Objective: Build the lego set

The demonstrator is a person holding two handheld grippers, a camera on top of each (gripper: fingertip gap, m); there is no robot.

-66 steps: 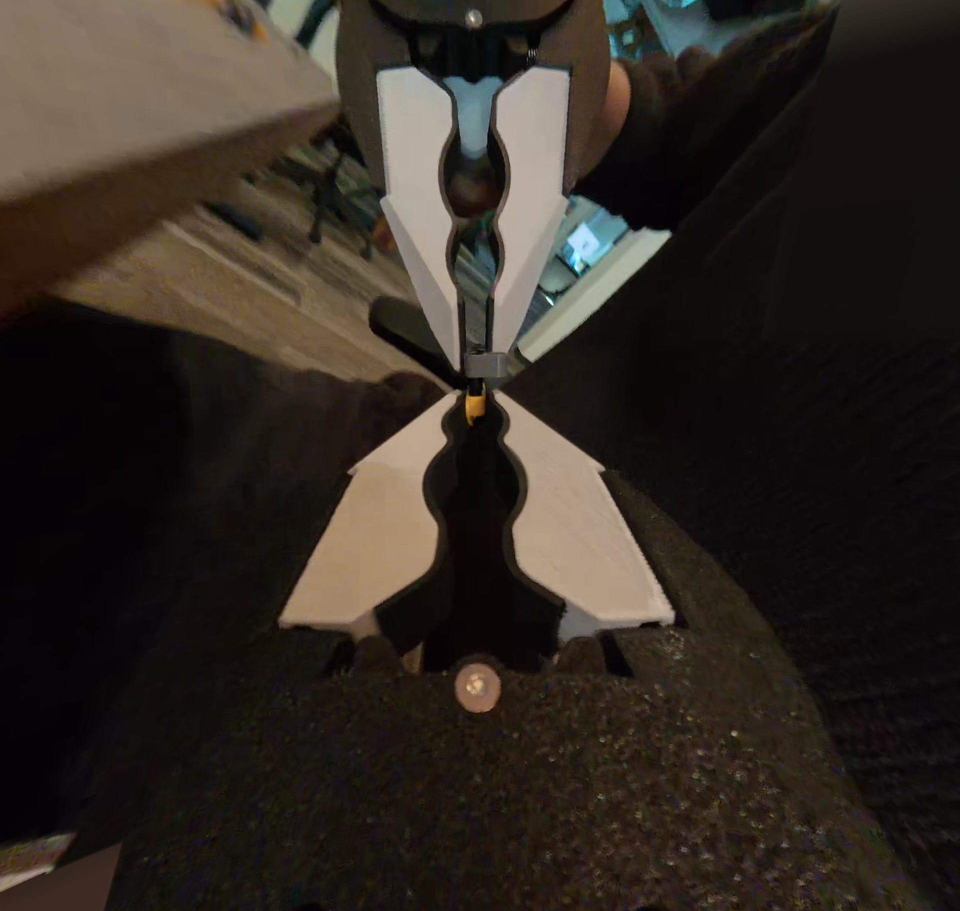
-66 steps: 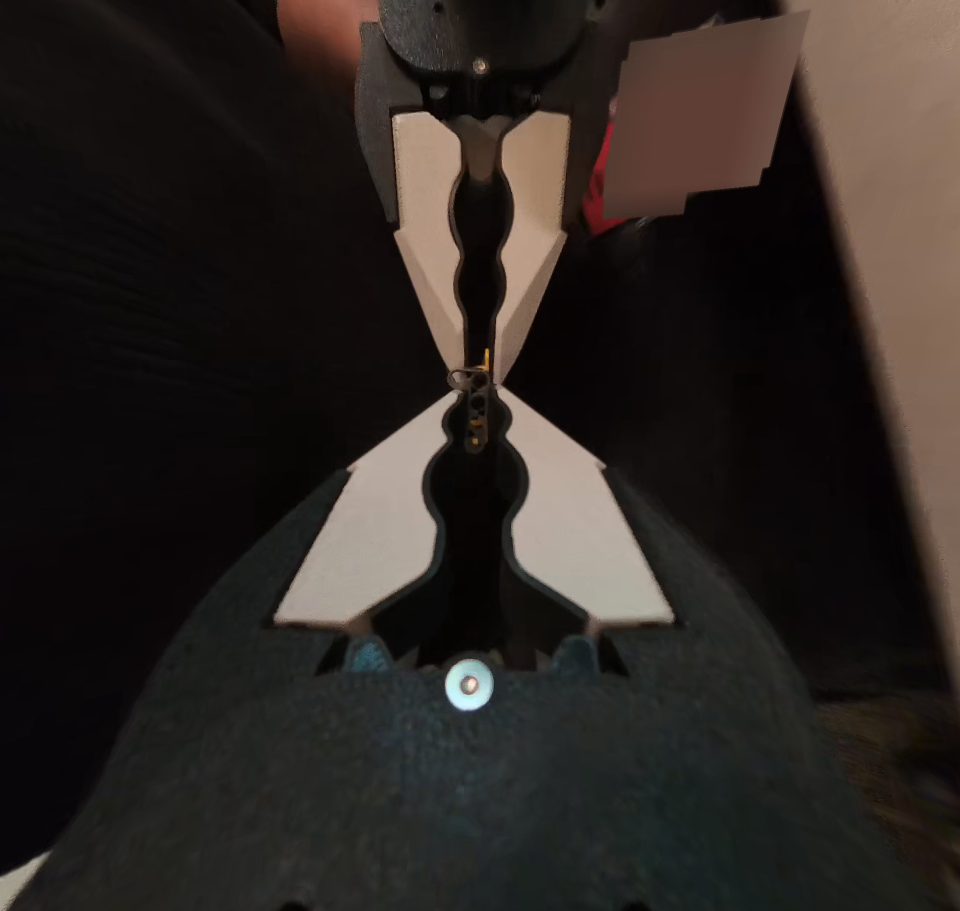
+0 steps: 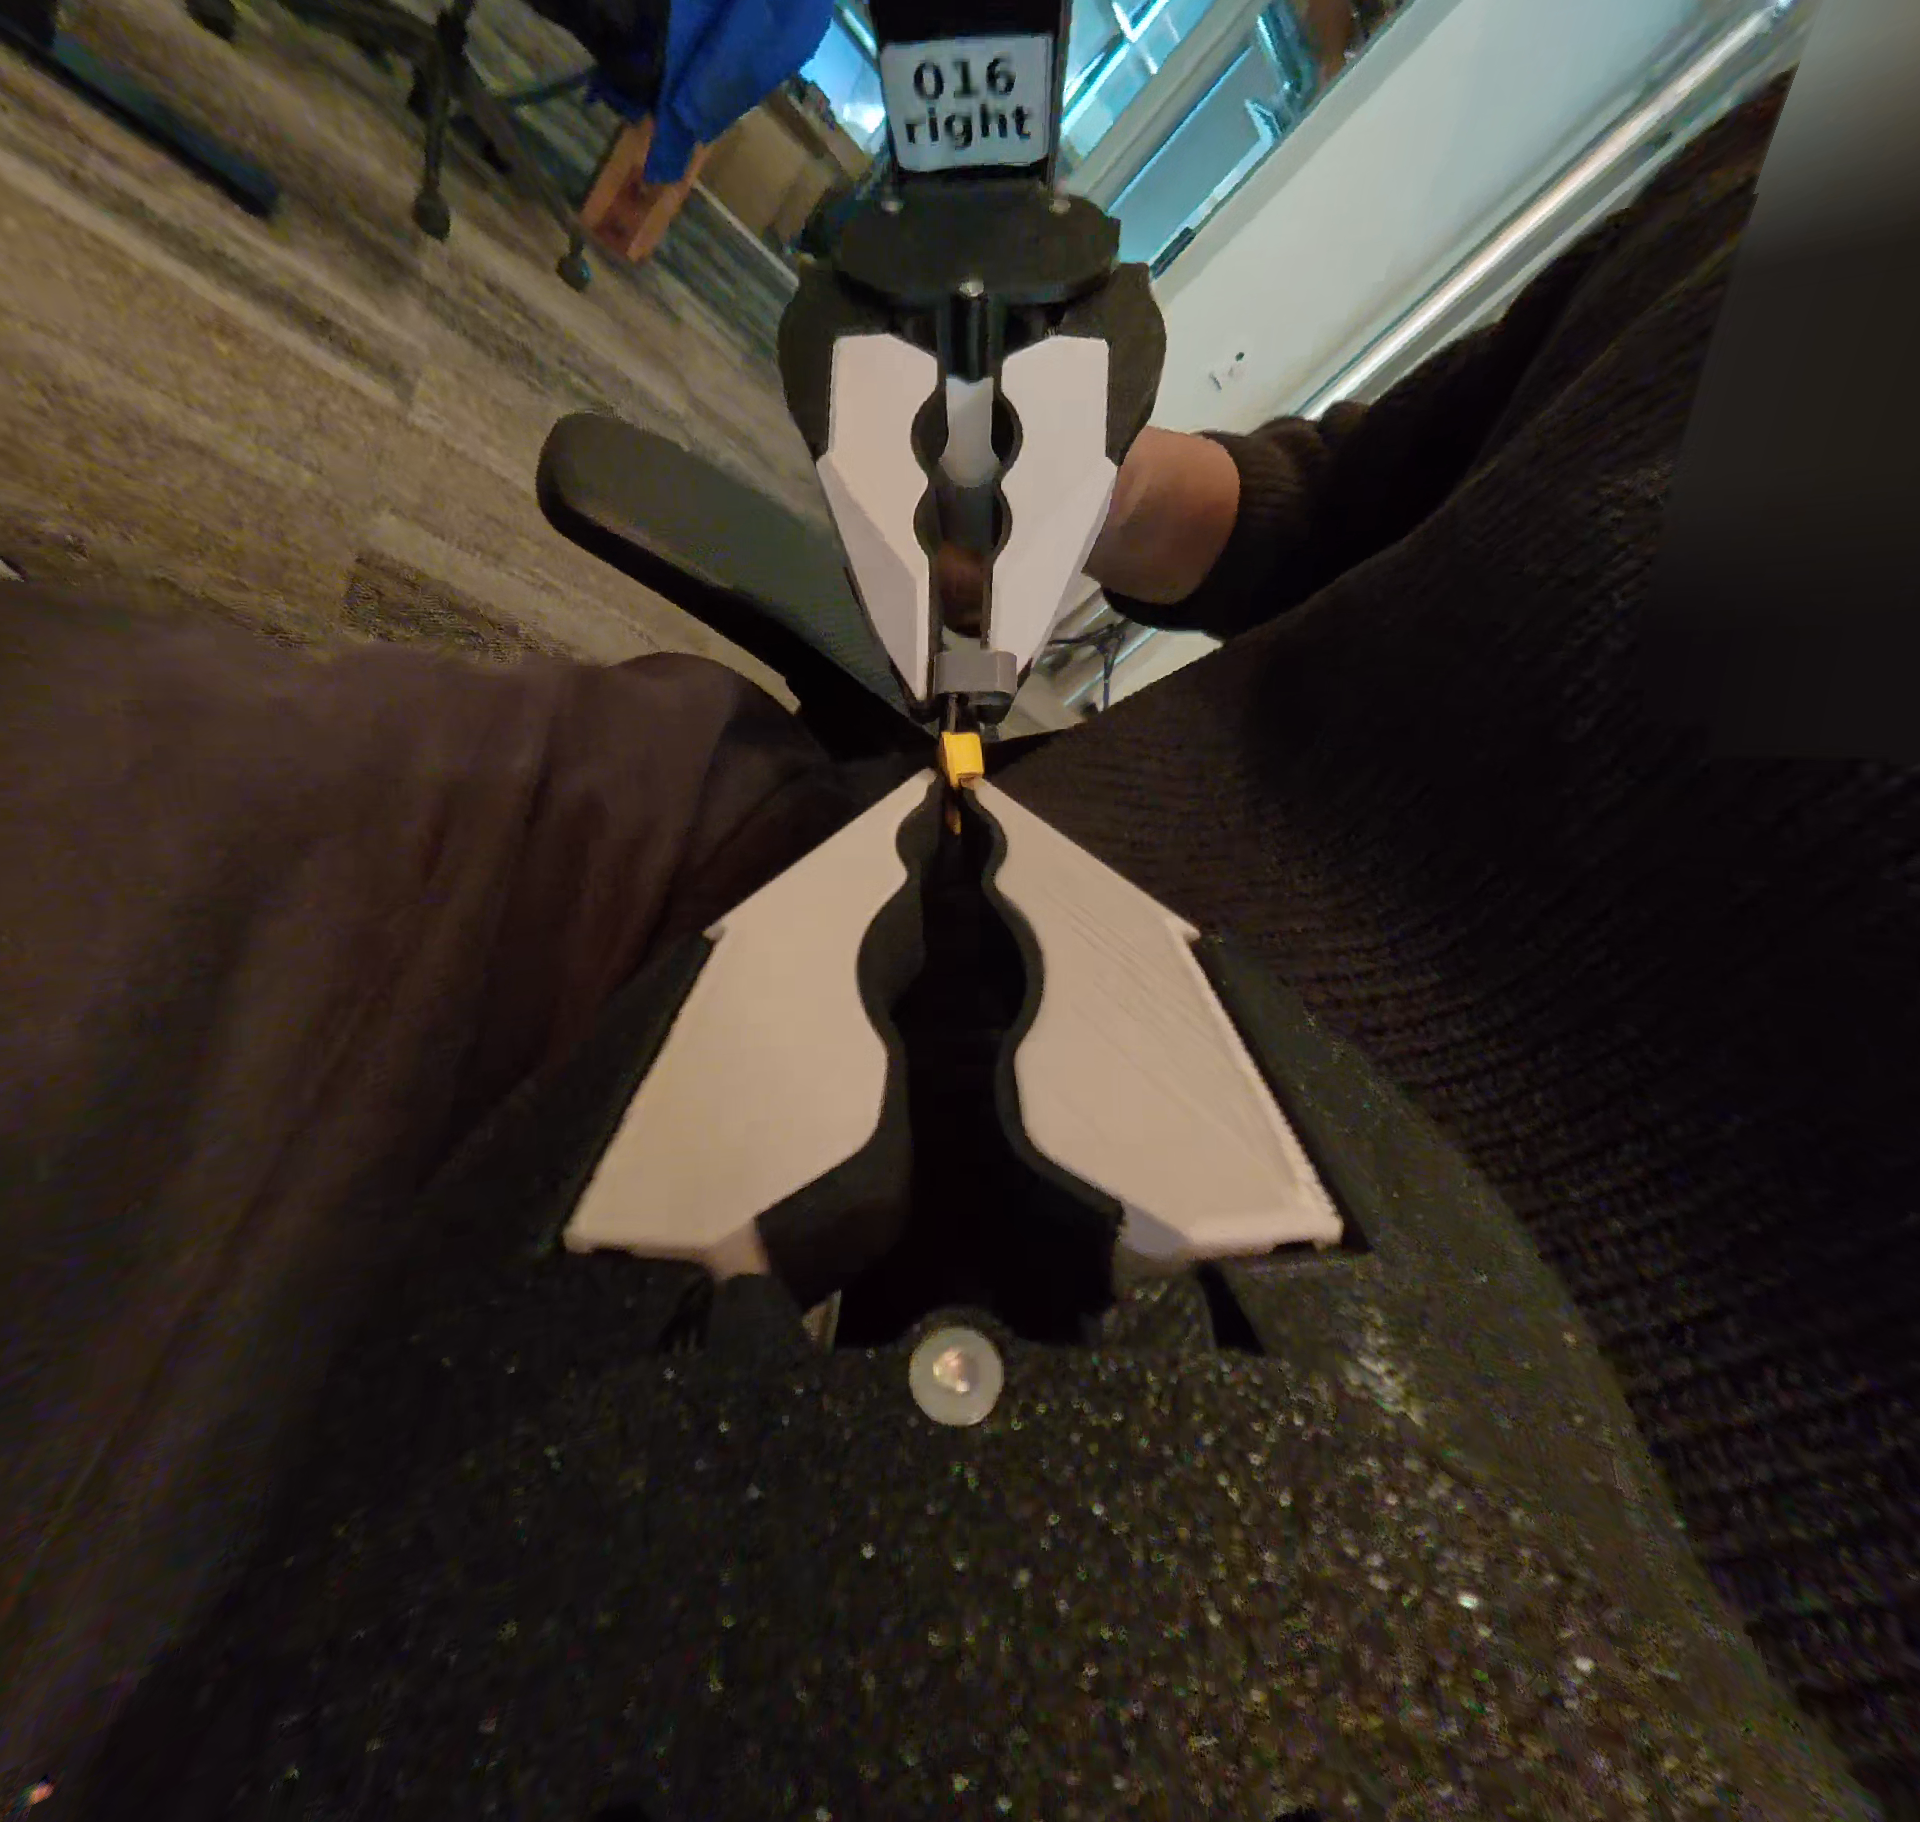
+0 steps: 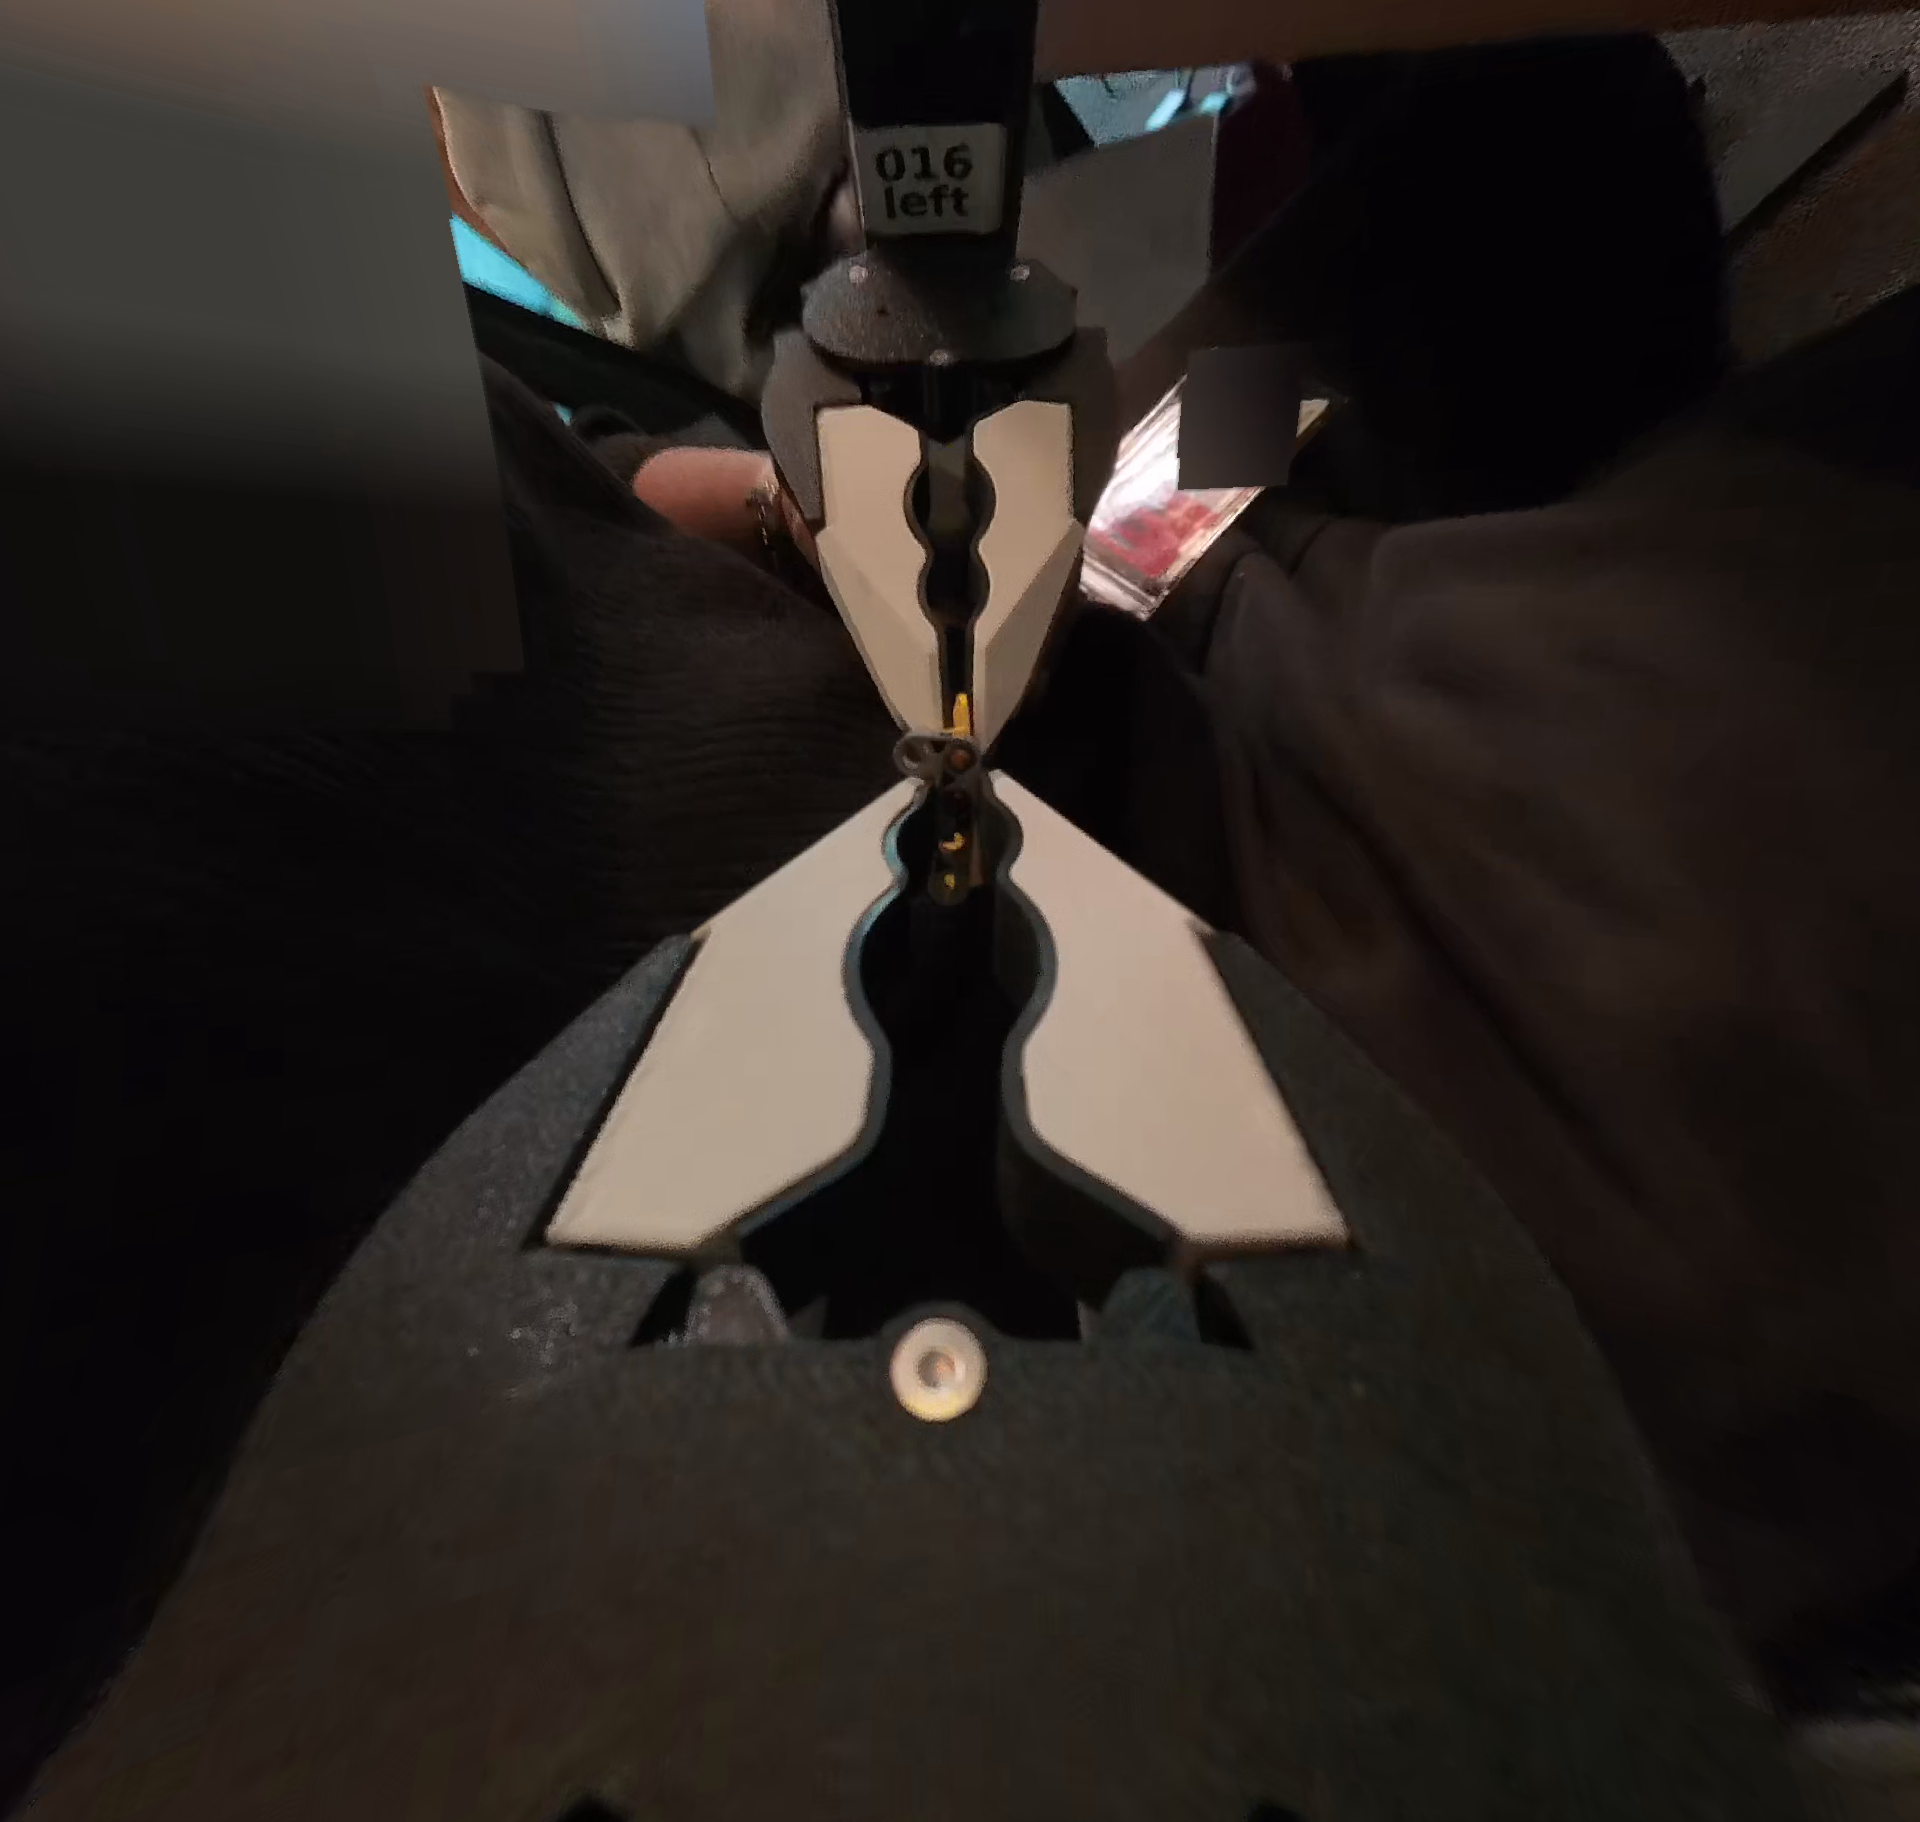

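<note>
Noted narrow pinch in both: left gripper (image 3: 956, 790) on yellow piece (image 3: 958, 756), right gripper (image 4: 951, 785) on grey piece (image 4: 938, 756), parts touching tip to tip as before; pair re-angled over dark-clothed lap (image 3: 364, 941), carpet (image 3: 260, 401) now beyond

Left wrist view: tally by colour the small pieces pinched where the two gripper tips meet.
Yellow piece, at the tips of the left gripper: 1
Grey piece, at the tips of the right gripper: 1
Black stub between the two: 1
Total: 3
</note>
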